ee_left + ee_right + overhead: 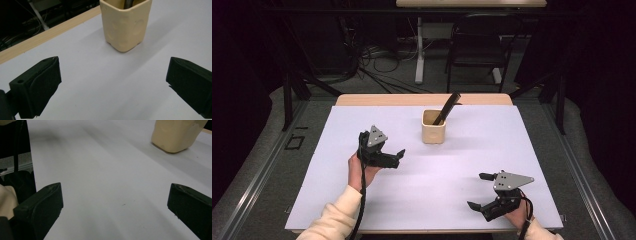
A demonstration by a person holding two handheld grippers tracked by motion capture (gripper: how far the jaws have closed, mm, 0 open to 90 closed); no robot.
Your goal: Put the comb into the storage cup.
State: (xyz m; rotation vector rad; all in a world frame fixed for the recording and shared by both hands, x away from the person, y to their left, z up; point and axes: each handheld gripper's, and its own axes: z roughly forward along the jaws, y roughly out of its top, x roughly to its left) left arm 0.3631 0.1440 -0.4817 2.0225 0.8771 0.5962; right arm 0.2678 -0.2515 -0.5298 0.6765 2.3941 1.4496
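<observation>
Left gripper (398, 156) held low over the white table cover (492, 145), left of centre, jaws spread wide with nothing between them. Aimed toward the cream cup (433, 127), which stood near but clearly apart, up and to the right in the high view. In the left gripper view, same cup (125, 23) seen straight ahead beyond the gap between the two black jaws, upright on the cover, with a dark tool (129, 3) rising inside it.

Right gripper (479, 191) kept near the front right part of the cover, also released, jaws wide and empty. Well apart from the cup and from the left gripper. In the right gripper view, cup (177, 133) caught at the upper right, far ahead across bare cover (100, 182).

Black tool (447, 107) leaned in the cup, tilted toward the far right, top end past the rim. Wooden table edge (422, 99) visible behind the cover; chair (477, 45) and cables (377, 60) on the floor farther back.
</observation>
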